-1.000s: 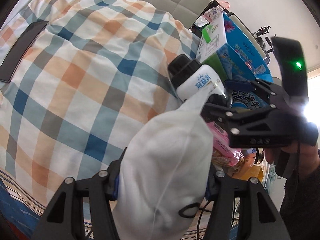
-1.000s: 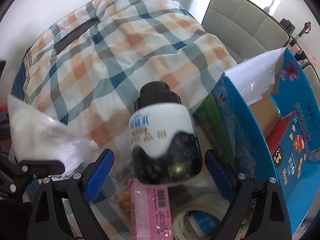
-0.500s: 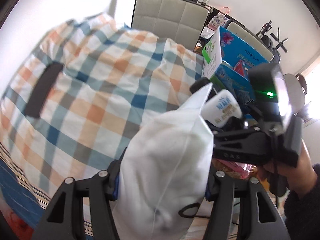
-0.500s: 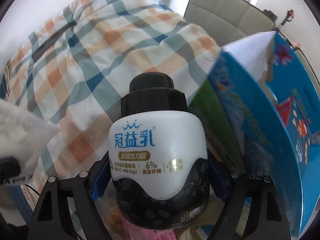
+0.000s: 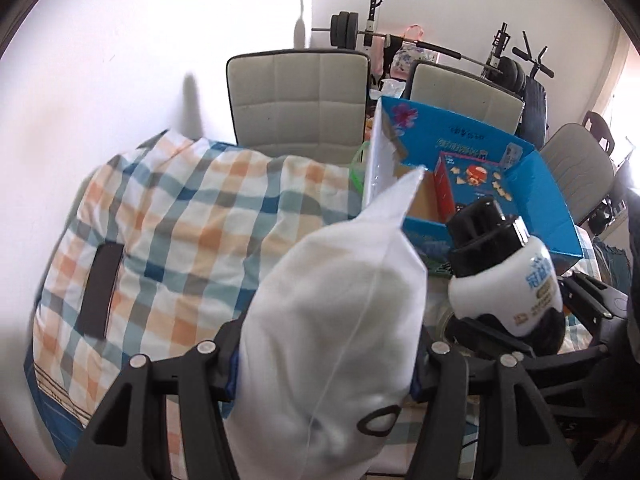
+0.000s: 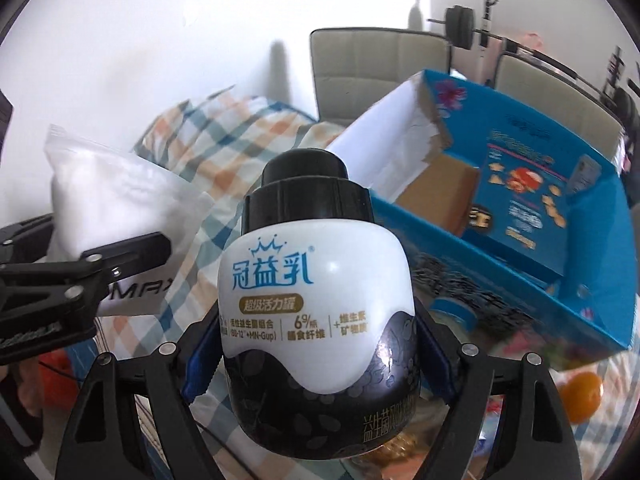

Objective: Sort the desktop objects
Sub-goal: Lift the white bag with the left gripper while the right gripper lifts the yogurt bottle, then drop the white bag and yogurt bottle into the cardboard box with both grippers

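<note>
My left gripper (image 5: 324, 364) is shut on a white plastic bag (image 5: 336, 320) and holds it up above the checked cloth; the bag also shows at the left of the right wrist view (image 6: 116, 196). My right gripper (image 6: 316, 356) is shut on a white and black yogurt bottle (image 6: 312, 300) with a black cap, held upright; it shows to the right of the bag in the left wrist view (image 5: 504, 276). An open blue cardboard box (image 5: 544, 184) stands behind both, with a snack box (image 6: 520, 208) inside.
A checked cloth (image 5: 180, 216) covers the table, with a dark flat strip (image 5: 102, 292) on it. Two padded chairs (image 5: 300, 96) stand behind. An orange (image 6: 580, 396), a tape roll and packets lie in front of the blue box (image 6: 520, 280). Gym gear stands at the back.
Both grippers have risen and tilted up with their loads. The view now shows the wall, the chairs and the inside of the blue box. The bottle went from loose between open jaws to clamped.
</note>
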`<state>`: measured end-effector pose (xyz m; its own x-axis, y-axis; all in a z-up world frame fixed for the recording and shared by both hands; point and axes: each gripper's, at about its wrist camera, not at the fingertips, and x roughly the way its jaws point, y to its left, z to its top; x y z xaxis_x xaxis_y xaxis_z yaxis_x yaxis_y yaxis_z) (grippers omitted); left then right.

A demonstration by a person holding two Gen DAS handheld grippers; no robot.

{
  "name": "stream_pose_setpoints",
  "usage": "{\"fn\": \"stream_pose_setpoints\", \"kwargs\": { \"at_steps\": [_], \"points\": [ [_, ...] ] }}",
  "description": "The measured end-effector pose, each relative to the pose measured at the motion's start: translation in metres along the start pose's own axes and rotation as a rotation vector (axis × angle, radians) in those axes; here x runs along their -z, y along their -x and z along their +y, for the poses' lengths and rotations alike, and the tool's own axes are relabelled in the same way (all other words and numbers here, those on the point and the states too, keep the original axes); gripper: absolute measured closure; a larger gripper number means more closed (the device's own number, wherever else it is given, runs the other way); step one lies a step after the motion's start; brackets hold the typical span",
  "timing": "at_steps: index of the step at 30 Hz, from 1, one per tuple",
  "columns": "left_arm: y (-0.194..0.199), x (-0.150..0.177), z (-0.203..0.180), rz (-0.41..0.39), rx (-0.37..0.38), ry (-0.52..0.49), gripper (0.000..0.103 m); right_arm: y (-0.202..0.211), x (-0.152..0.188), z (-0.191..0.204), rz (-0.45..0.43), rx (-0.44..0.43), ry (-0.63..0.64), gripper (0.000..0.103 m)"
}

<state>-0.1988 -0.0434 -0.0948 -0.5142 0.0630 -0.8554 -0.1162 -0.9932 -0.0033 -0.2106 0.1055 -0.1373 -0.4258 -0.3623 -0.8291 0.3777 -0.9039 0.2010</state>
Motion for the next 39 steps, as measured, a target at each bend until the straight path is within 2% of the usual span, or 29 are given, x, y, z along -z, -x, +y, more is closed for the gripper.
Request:
{"fn": "stream_pose_setpoints", "kwargs": {
  "at_steps": [5, 10, 15, 17, 22, 28, 34, 39],
  "points": [
    [0.001, -0.035, -0.040, -0.050, -0.028, -0.071, 0.043, 0.033, -0.003, -0.041, -0.072, 0.010, -0.144, 0.018],
    [-0.001, -0.073, -0.078, -0.118, -0.023, -0.110, 0.043, 0.070, -0.012, -0.083, -0.164, 0.024, -0.286, 0.018],
    [-0.027, -0.116, -0.106, -0.147, -0.015, -0.128, 0.043, 0.080, -0.031, -0.126, -0.214, 0.094, -0.353, 0.018],
    [-0.052, -0.132, -0.115, -0.119, -0.018, -0.135, 0.043, 0.076, -0.039, -0.144, -0.217, 0.133, -0.370, 0.018],
    [-0.131, -0.160, -0.133, 0.022, -0.018, -0.165, 0.043, 0.046, -0.060, -0.195, -0.166, 0.237, -0.414, 0.018],
    [-0.200, -0.174, -0.148, 0.138, -0.040, -0.204, 0.043, -0.008, -0.085, -0.234, -0.036, 0.326, -0.400, 0.018],
    [-0.244, -0.170, -0.156, 0.222, -0.046, -0.241, 0.043, -0.044, -0.091, -0.248, 0.073, 0.402, -0.397, 0.018],
    [-0.261, -0.171, -0.168, 0.232, -0.054, -0.267, 0.043, -0.050, -0.088, -0.254, 0.102, 0.426, -0.404, 0.018]
  ]
}}
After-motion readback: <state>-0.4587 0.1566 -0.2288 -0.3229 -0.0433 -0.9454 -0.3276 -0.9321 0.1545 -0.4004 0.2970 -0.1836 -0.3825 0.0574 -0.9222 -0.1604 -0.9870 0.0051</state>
